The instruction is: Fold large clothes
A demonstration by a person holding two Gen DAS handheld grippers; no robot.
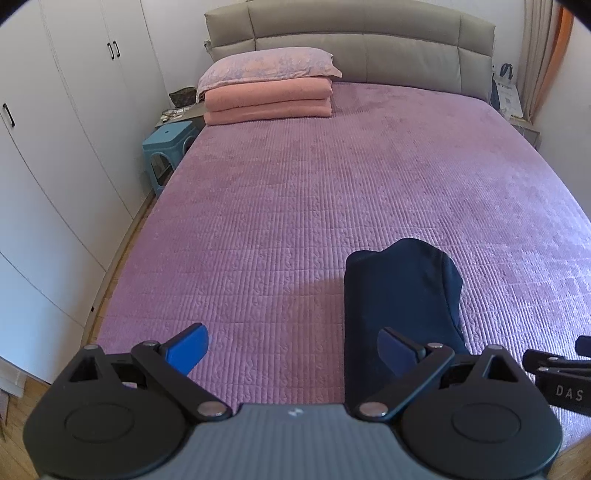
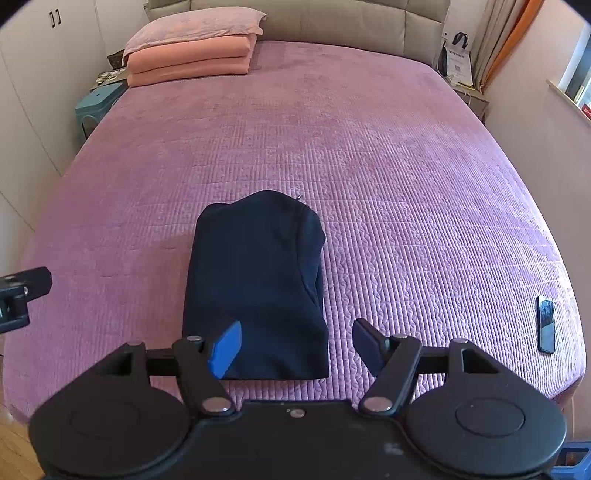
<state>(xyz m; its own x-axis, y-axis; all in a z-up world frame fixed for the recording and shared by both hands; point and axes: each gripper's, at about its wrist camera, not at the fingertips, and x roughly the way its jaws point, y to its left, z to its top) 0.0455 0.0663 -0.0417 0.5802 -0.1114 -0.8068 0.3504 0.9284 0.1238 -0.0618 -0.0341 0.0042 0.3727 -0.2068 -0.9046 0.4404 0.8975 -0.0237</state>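
Nearest, the left gripper (image 1: 291, 354) and right gripper (image 2: 295, 349) hover with jaws spread, holding nothing, above the purple quilted bed (image 2: 388, 192). Folded small, the navy garment (image 2: 255, 284) lies near the foot edge, a phone (image 2: 546, 324) to its right. Farther off, pink blankets (image 2: 192, 61) and a pillow (image 2: 192, 29) sit against the headboard (image 1: 354, 48), beside white wardrobes (image 1: 55, 147).

We see a folded navy garment of soft matt cloth (image 2: 255, 280) on the purple quilted ribbed bedspread (image 2: 369, 166), a glossy black phone (image 2: 546, 324) near right.
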